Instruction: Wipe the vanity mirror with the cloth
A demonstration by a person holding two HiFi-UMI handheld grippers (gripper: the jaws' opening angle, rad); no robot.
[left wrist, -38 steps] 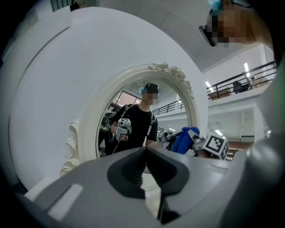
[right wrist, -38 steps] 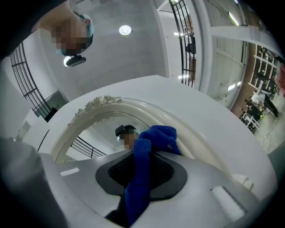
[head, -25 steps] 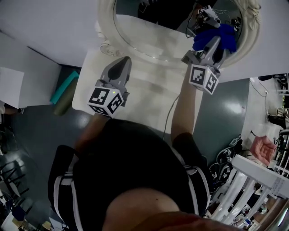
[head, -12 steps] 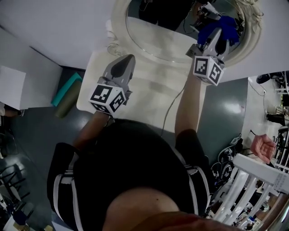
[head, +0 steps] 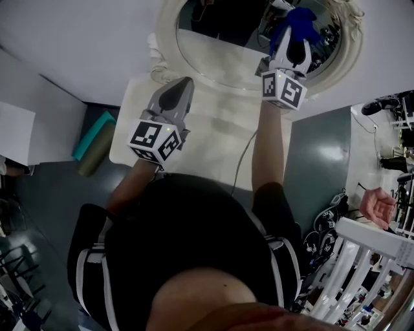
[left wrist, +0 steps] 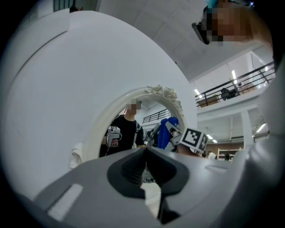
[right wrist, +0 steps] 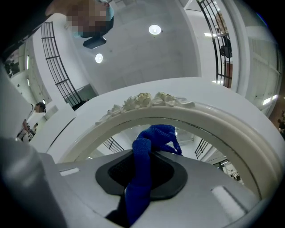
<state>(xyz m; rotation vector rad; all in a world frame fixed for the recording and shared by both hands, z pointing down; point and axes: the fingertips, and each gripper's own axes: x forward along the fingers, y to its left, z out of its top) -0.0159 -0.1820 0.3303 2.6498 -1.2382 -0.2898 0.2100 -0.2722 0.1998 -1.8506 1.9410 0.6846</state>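
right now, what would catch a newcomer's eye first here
The bright blue cloth, pinched in the right gripper up at the oval vanity mirror with the ornate white frame, top right in the head view. The left gripper hangs shut and empty over the white table.

The cloth (right wrist: 141,178) is deep blue, with a fine woven texture. The vanity mirror (right wrist: 231,128) has a creamy white frame, with small moulded flowers of the same colour at its top. The left gripper (left wrist: 144,152) and the right gripper (right wrist: 143,153) are both light grey, with black ribbed pads inside the jaws, and each carries a cube with black-and-white square markers. The table (head: 207,129) is cream. The floor (head: 320,149) is dark grey-green, and the roll (head: 90,132) on it is teal. The person's top (head: 194,239) is black, with white stripes on the sleeves.
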